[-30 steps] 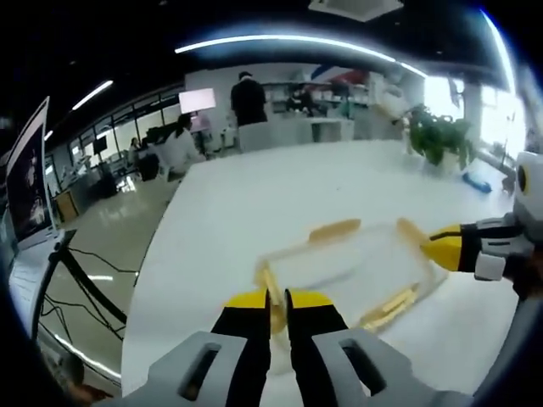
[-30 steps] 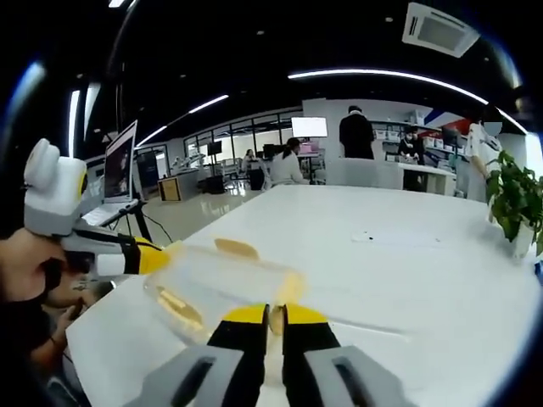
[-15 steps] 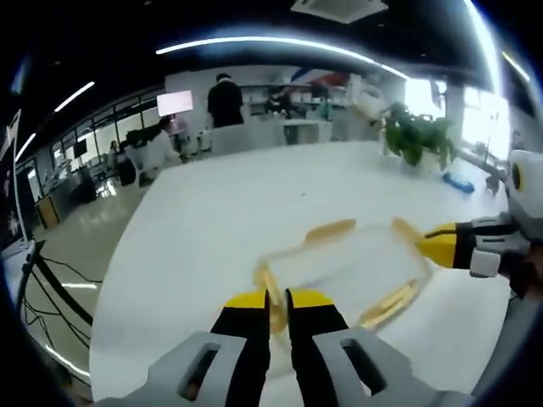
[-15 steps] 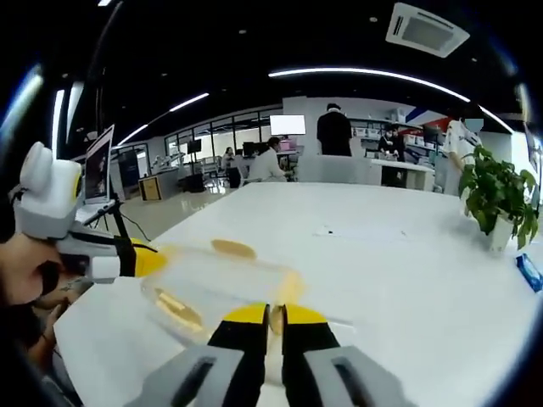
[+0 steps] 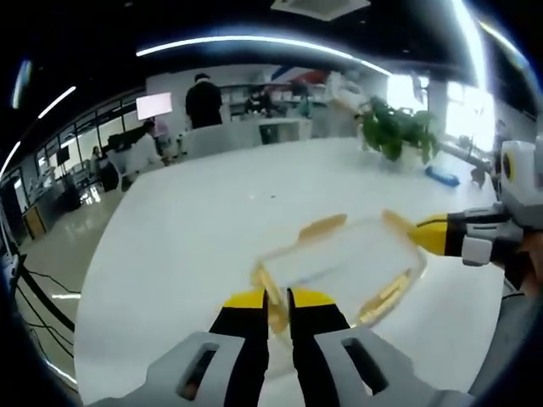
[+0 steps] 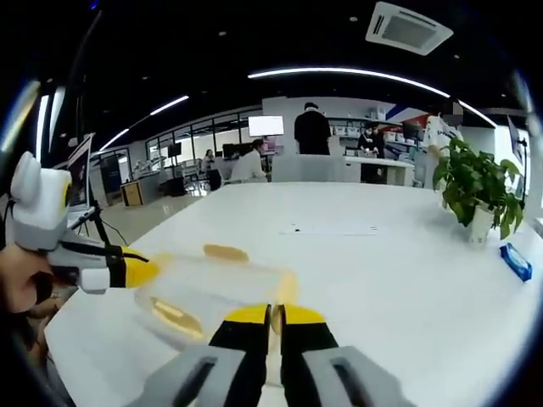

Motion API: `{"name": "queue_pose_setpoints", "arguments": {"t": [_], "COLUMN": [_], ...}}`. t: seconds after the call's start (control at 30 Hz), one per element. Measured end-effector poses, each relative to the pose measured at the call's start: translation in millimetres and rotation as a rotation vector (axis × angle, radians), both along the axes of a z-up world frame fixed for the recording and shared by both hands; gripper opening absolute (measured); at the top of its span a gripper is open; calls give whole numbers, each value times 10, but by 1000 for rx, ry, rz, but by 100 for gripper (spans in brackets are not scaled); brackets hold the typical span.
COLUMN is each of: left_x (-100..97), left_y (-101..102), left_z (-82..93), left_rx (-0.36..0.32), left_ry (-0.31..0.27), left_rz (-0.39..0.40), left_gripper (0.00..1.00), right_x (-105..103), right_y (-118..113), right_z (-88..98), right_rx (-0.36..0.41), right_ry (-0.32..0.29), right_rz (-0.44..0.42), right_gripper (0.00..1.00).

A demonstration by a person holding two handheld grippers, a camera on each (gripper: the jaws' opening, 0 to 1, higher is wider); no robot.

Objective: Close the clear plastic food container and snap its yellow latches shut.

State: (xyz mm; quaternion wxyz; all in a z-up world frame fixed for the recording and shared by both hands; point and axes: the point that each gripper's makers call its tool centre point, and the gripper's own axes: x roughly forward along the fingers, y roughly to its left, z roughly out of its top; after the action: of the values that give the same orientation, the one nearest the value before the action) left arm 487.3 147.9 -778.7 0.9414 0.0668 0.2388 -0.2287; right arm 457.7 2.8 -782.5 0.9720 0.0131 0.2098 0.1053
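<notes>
left tool [image 5: 277,298] nearly shut on container [image 5: 344,263] end latch | right tool [image 6: 271,314] likewise (opposite end)

Left tool [image 5: 277,298] and right tool [image 6: 271,315] both pinched closed.

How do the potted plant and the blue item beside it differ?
The potted plant stands upright, tall and leafy green in a pale pot; the blue item lies flat and low on the white table. The plant is far bigger. The blue item sits nearer the right claw's camera. Both rest on the same table, apart from the container.
</notes>
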Motion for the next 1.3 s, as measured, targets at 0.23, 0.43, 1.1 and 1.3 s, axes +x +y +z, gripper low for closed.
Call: {"name": "queue_pose_setpoints", "arguments": {"t": [0.23,0.43,1.1,1.3], "left_x": [-5,-11,-14,-9], "left_y": [-81,-155,-229,-228], "left_z": [-15,-25,-112,-168], "left_rx": [0,-4,-2,1], "left_ry": [5,6,28,38], "left_rz": [-12,-24,-47,-50], "left_gripper": [5,5,6,5], "right_x": [-35,-22,-46,-54], "right_y": [-84,-159,-227,-228], "right_z": [-27,-29,-118,-189], "right_rx": [-4,-5,-22,-31], "right_ry": [9,10,27,40], "right_rz": [-14,-31,-53,-54], "right_gripper": [0,0,0,0]}}
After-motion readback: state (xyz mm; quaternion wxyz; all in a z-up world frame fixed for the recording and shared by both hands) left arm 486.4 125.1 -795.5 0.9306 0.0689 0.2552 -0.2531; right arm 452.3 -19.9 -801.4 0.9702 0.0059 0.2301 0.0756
